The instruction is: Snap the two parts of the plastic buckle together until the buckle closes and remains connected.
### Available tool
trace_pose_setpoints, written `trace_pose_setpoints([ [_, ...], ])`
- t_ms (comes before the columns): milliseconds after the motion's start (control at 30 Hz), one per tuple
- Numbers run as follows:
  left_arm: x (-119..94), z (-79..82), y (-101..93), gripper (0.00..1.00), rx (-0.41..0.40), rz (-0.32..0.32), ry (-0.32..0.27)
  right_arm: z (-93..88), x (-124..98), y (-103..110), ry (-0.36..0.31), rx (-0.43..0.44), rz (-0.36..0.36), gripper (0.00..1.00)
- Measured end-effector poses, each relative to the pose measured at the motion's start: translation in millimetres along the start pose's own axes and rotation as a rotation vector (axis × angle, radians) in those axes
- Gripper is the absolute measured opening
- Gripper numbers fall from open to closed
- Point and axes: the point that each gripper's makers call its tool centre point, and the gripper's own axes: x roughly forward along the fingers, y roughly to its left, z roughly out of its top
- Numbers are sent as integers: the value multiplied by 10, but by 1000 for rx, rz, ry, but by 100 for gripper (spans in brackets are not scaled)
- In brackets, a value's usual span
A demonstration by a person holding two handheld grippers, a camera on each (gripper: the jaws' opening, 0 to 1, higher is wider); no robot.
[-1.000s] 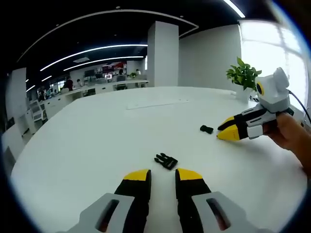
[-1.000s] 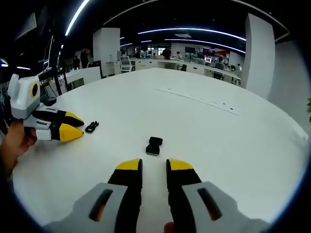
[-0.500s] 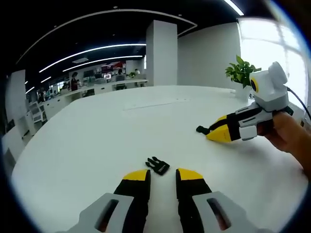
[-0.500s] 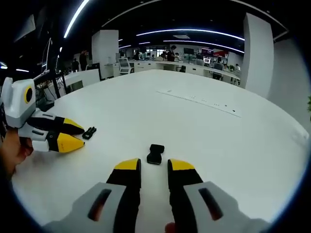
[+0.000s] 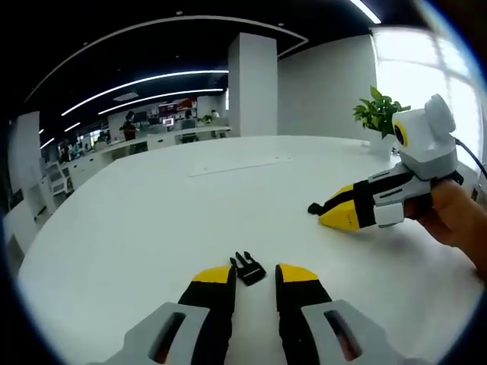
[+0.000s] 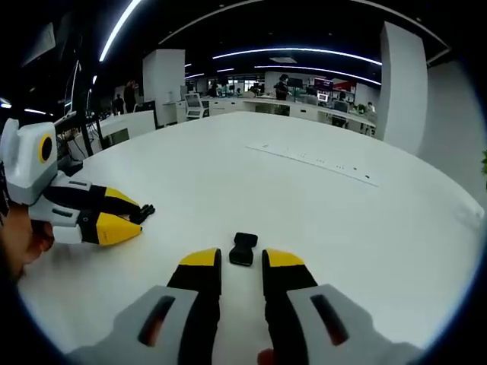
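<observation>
The pronged buckle half (image 5: 248, 269) lies on the white worktop (image 5: 152, 220) at 12 o'clock of the released left hand-held gripper (image 5: 253, 275); the socket half (image 6: 243, 249) lies likewise before the unclenched right hand-held gripper (image 6: 241, 260). Straddle each squarely before closing.

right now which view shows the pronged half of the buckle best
The left gripper view: the pronged half lies on the white table just ahead of the left claw, prongs visible. In the right gripper view it is a small dark shape at that claw's tips.
</observation>
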Motion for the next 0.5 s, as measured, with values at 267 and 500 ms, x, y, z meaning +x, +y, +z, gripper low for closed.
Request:
trace_pose_setpoints([
  [267, 11, 9, 55, 18, -14, 16, 1, -29, -73, 40, -9, 5, -4, 20],
  [500, 2, -13, 120, 17, -20, 26, -3, -43, -114, 21, -15, 7, -10, 18],
])
